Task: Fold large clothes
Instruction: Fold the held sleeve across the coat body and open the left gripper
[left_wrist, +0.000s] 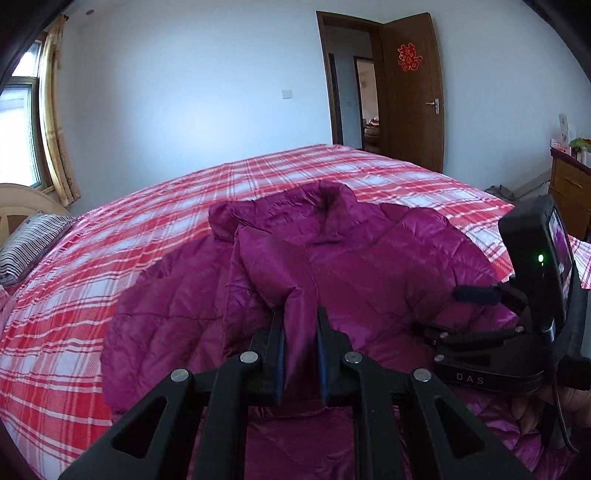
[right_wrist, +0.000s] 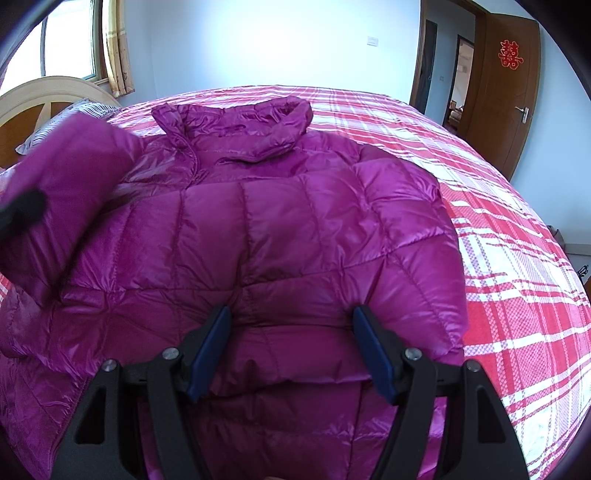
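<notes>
The left gripper (left_wrist: 300, 314) is nearly closed, pinching a sleeve (left_wrist: 273, 273) of the one magenta jacket (right_wrist: 280, 229); the right gripper (right_wrist: 291, 314) gapes wide above its quilted body. The jacket lies on a red plaid bed (right_wrist: 498, 266), one striped pillow (left_wrist: 29, 240) beyond its collar, one brown door (right_wrist: 506, 88) behind.

Jacket (right_wrist: 295, 229) hem cut off by bottom edge, right wrist view. Sleeve (right_wrist: 62, 192) left of jacket collar blurred; left gripper (right_wrist: 22, 210) there mostly out of frame.

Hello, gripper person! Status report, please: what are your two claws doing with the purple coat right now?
Left gripper shut on sleeve, lifted over purple jacket. Right gripper open above jacket. Nothing in the way on plaid bed.
</notes>
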